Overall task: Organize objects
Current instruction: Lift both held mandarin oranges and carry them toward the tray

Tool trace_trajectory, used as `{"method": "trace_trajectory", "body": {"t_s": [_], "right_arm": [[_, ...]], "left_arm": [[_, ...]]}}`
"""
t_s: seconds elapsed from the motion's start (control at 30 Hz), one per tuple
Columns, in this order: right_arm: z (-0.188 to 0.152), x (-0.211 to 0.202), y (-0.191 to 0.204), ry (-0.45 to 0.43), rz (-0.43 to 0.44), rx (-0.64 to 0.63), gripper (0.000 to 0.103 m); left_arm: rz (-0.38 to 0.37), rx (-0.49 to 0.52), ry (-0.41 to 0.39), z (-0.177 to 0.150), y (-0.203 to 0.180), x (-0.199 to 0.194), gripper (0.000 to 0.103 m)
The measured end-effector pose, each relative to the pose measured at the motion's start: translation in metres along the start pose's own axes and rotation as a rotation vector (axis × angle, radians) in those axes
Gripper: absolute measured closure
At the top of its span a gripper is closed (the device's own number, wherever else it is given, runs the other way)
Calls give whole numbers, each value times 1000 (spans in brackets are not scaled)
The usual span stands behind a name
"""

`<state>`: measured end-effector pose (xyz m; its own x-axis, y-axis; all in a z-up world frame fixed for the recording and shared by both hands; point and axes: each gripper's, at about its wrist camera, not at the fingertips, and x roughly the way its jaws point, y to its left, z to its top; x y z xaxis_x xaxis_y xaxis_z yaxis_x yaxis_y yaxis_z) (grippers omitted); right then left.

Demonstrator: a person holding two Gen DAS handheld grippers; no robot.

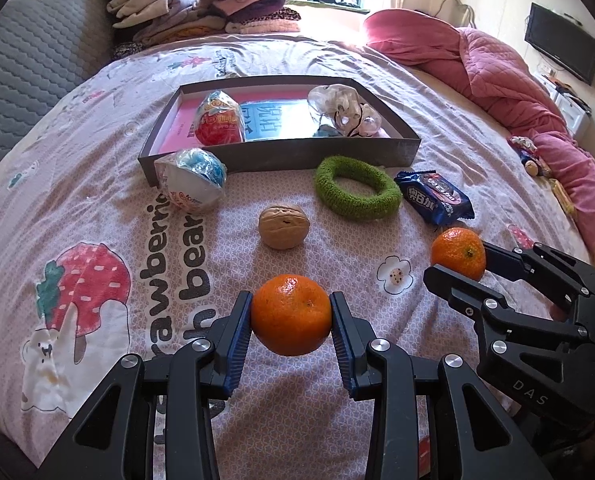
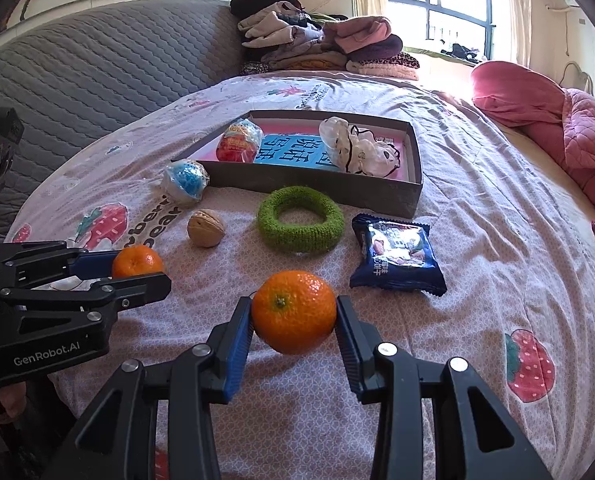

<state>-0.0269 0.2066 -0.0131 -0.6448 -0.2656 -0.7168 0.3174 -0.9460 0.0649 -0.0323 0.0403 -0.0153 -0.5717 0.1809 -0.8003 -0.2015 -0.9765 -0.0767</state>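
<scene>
- Bedroom, with a pink printed bedsheet (image 1: 337, 420) as the work surface; pile of folded clothes (image 1: 201, 4) at the back, pink quilt (image 1: 497, 76) far right.
- Already inside the grey box (image 1: 281, 156): red-wrapped ball (image 1: 217, 120) on the left, crumpled clear bag (image 1: 345, 110) on the right.
- Left on the sheet, going rightward: blue-and-white wrapped ball (image 1: 193, 180) touching the box's front corner, walnut (image 1: 283, 226), green knitted ring (image 1: 357, 188), blue snack packet (image 1: 433, 196).
- Left gripper (image 1: 291, 316) clenched on an orange (image 1: 291, 314), low and well short of the box.
- Right gripper (image 2: 295, 314) clamped on a second orange (image 2: 293, 312), likewise short of the box.
- Judged under halfway: two stored, two in hand, four untouched.
</scene>
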Motion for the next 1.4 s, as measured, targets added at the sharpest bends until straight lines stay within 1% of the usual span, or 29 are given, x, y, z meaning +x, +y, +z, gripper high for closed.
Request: {"method": "trace_trajectory", "body": {"t_s": [0.4,0.8,1.27,1.4], "right_arm": [[4,-9,5,-43,3,-8,62],[7,-16,7,-78,8,-8,62],[21,-30,13,-152,-3,-5,62],[27,-33,16,-167,-3,-8,62]], "left_arm": [[19,-4,-60,3,3,-13,64],[18,-24,-92,5,6,-21,64],[42,-18,-163,12,5,-31,64],[37,-20,-177,16,5,-34,64]]}}
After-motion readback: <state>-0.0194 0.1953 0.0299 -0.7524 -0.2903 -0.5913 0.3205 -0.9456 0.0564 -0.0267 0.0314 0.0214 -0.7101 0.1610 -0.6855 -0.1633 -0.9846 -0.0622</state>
